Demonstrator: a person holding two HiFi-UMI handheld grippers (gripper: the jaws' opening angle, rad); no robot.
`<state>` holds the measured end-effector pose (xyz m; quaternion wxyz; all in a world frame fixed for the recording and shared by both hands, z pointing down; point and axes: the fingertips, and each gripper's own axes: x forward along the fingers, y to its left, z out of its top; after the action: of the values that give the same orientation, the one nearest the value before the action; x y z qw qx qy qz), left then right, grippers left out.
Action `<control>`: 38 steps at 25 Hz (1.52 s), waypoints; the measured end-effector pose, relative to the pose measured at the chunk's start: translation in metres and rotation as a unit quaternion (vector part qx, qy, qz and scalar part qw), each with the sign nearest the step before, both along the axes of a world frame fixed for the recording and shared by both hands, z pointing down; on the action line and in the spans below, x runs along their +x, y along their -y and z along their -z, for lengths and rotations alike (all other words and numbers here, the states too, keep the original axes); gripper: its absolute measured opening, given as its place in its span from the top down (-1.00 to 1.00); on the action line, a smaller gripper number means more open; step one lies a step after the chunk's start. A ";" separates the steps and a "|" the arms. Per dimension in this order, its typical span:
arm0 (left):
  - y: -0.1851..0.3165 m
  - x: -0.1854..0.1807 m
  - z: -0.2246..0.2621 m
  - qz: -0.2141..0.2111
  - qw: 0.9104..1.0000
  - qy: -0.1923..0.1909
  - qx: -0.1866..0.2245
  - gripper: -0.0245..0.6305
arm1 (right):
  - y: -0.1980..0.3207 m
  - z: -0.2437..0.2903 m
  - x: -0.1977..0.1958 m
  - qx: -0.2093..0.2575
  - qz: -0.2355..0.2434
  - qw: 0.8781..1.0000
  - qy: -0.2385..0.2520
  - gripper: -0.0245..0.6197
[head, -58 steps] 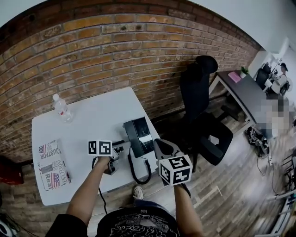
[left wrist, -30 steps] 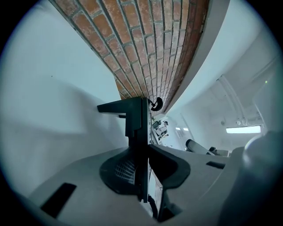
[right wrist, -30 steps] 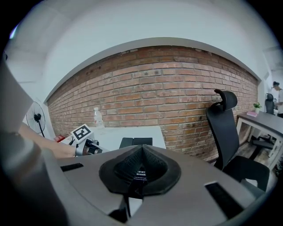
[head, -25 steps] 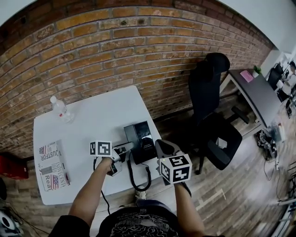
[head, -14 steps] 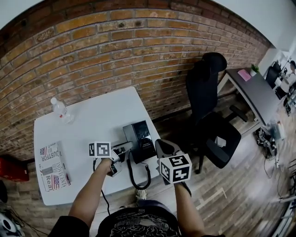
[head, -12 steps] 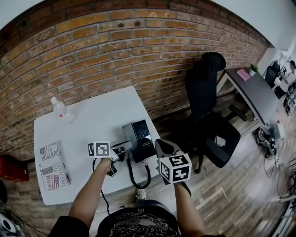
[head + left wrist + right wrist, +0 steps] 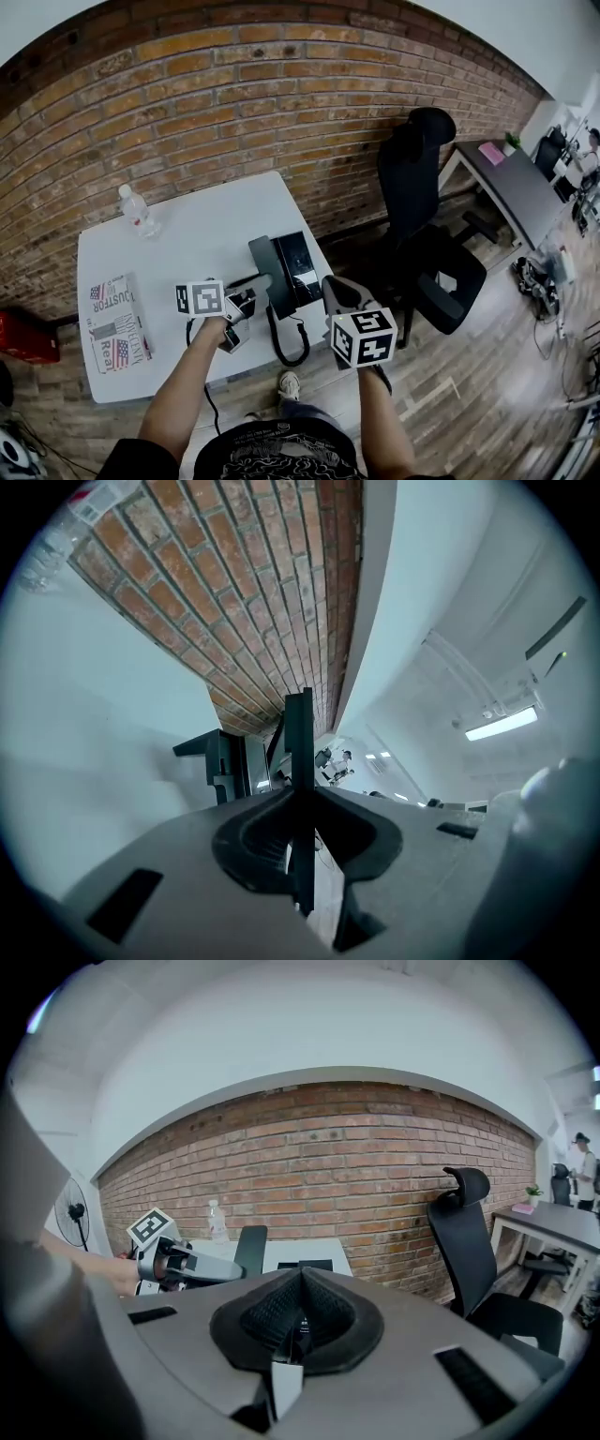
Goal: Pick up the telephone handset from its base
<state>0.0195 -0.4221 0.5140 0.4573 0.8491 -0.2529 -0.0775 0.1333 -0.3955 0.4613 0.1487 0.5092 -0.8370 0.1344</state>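
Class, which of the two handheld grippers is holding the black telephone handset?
The left gripper, clamped on the black telephone handset; the right gripper is shut on nothing.

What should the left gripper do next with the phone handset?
Probably lift the handset a little higher, straight up. The left gripper has its fingers closed on it, but it is close beside the base. The curly cord hangs in a loose loop, so there seems to be room to rise.

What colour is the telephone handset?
The handset is plain black, clearest in the right gripper view.
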 end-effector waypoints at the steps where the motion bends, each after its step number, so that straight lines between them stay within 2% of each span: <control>1: -0.004 -0.003 0.004 0.003 1.000 -0.002 0.006 0.70 | -0.004 0.002 -0.001 0.003 -0.002 1.000 0.000 0.92; 10: -0.044 -0.035 0.040 0.026 0.999 -0.015 0.044 0.70 | -0.045 0.023 -0.011 0.028 -0.015 0.999 -0.005 0.92; 17: -0.073 -0.066 0.056 0.044 0.996 -0.002 0.072 0.70 | -0.072 0.035 -0.025 0.050 -0.023 0.998 -0.002 0.92; 25: -0.105 -0.103 0.070 0.072 0.993 0.000 0.089 0.70 | -0.105 0.049 -0.043 0.070 -0.027 0.997 -0.002 0.92; 29: -0.119 -0.127 0.074 0.087 0.991 0.012 0.101 0.70 | -0.118 0.053 -0.052 0.078 -0.035 0.996 -0.001 0.92; 38: -0.129 -0.153 0.073 0.114 0.988 0.015 0.101 0.70 | -0.129 0.052 -0.061 0.086 -0.039 0.996 -0.004 0.93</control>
<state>-0.1330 -0.2931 0.4411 0.3539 0.8574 -0.3458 -0.1418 0.0721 -0.2669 0.4090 0.1029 0.5525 -0.8245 0.0655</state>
